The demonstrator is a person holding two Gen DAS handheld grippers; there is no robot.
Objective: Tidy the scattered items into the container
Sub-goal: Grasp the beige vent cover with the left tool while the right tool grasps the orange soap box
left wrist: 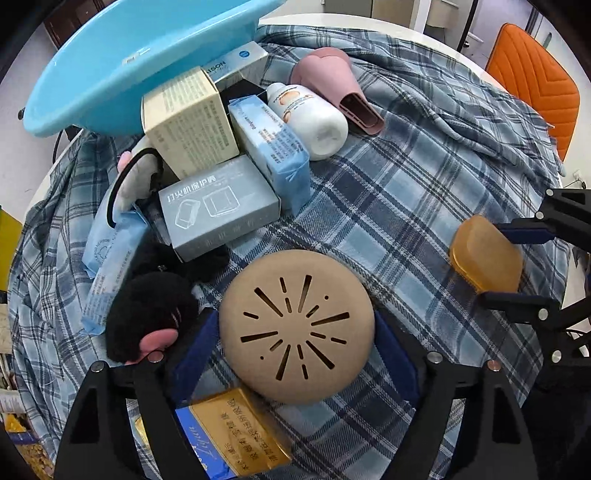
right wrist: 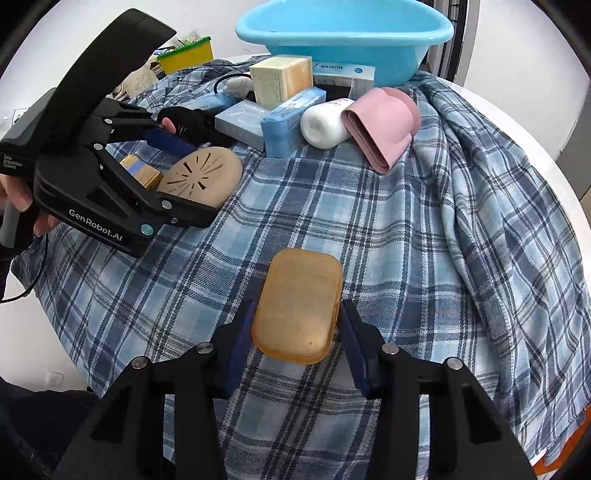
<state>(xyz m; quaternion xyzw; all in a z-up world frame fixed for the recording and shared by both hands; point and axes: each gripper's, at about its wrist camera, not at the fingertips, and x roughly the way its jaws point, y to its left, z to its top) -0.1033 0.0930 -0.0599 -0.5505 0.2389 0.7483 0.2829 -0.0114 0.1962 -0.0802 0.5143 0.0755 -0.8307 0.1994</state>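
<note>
A light blue basin [left wrist: 110, 70] stands at the far edge of the table and also shows in the right wrist view [right wrist: 343, 33]. My left gripper [left wrist: 295, 339] is shut on a round tan slotted disc [left wrist: 295, 325], seen too in the right wrist view [right wrist: 201, 173]. My right gripper [right wrist: 295, 325] is shut on an amber translucent case [right wrist: 299, 306], which the left wrist view shows at the right [left wrist: 485, 254]. A gold and blue box [left wrist: 229, 435] lies under the left gripper.
A plaid cloth [right wrist: 424, 240] covers the table. Before the basin lie a cream box [left wrist: 188, 122], a grey box [left wrist: 218, 206], blue packets [left wrist: 273, 147], a white bottle [left wrist: 310, 118], a pink holder [left wrist: 332, 85] and a black plush paw [left wrist: 147, 314]. An orange chair [left wrist: 535, 85] stands behind.
</note>
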